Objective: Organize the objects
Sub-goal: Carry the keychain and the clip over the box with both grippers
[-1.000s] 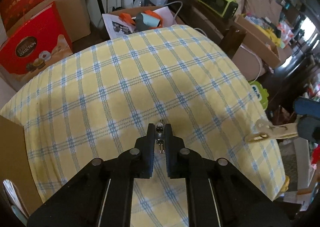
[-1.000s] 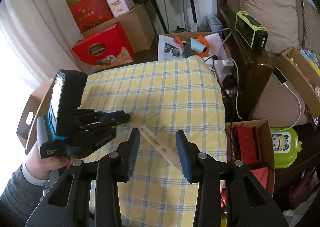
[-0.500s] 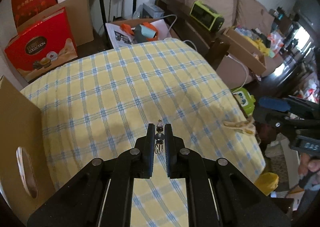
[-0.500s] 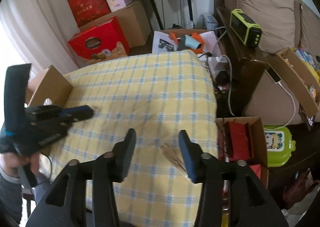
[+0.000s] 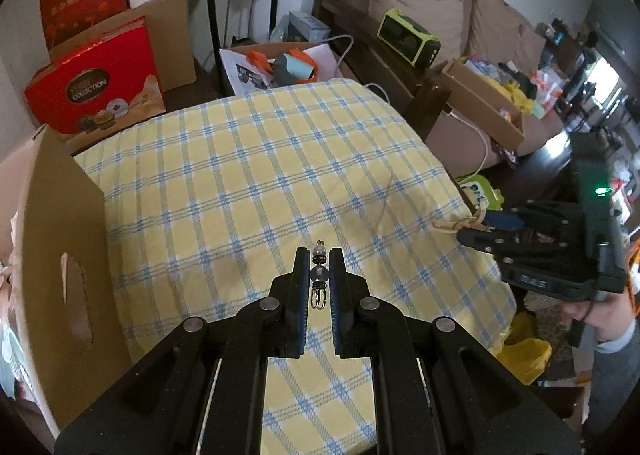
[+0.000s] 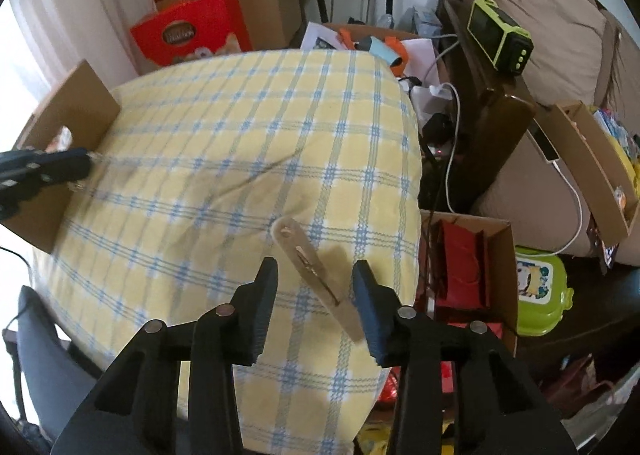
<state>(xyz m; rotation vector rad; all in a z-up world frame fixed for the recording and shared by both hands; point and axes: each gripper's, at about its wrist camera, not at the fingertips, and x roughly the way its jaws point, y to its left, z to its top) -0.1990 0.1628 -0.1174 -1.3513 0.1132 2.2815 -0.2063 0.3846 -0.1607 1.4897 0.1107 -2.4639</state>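
Observation:
My left gripper [image 5: 319,255] is shut on a small beaded charm with a metal clasp [image 5: 319,275], held above the yellow checked cloth [image 5: 256,183]. It also shows at the left edge of the right wrist view [image 6: 86,165], next to a cardboard box [image 6: 76,111]. My right gripper [image 6: 316,275] is open over the cloth's right edge, its jaws either side of a wooden clothespin [image 6: 310,259] that lies flat on the cloth. In the left wrist view the right gripper [image 5: 472,225] is at the right, at the clothespin [image 5: 454,223].
The cardboard box [image 5: 52,239] with a handle hole stands at the table's left edge. Red gift boxes [image 5: 100,75] and cartons stand behind the table. A box with red items [image 6: 468,259] and a green container [image 6: 540,295] sit on the floor to the right. A sofa is beyond.
My left gripper has pulled back and left toward the cardboard box with the charm. My right gripper has moved closer over the clothespin, which now lies between its open jaws.

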